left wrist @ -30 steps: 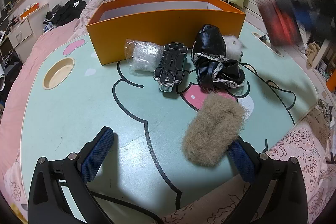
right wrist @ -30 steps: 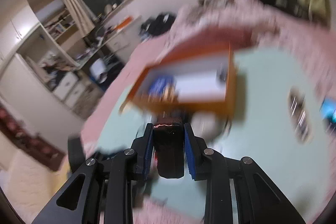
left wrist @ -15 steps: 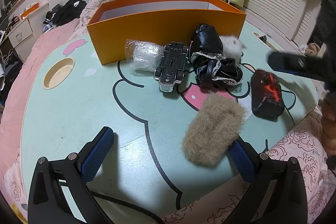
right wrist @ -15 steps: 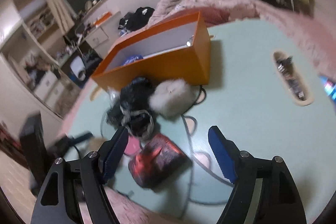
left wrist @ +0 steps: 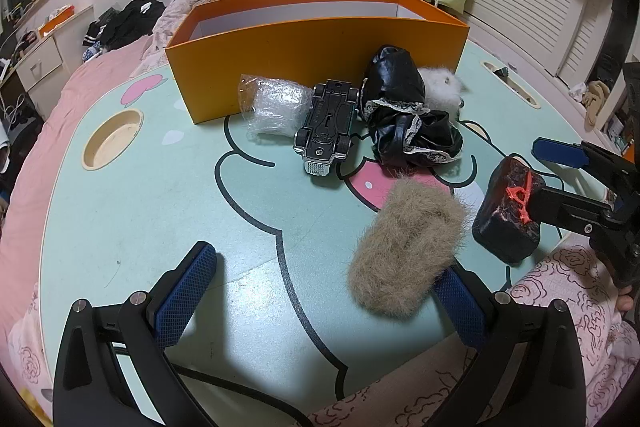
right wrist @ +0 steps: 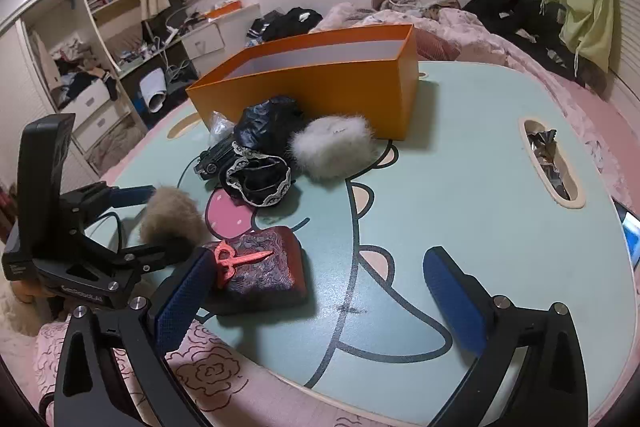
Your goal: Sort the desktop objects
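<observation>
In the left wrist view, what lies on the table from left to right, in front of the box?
Bubble-wrap bundle → toy car → black lacy cloth → dark red-marked block.

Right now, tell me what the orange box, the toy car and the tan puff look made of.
Orange box: seems stiff card, matte orange outside and white inside; its walls are thin with sharp folded corners.
Toy car: lies underside up, probably metal or chromed plastic; the black base and silvery ends catch glints.
Tan puff: looks like fur, likely synthetic; long loose fibres stick out all around.
</observation>
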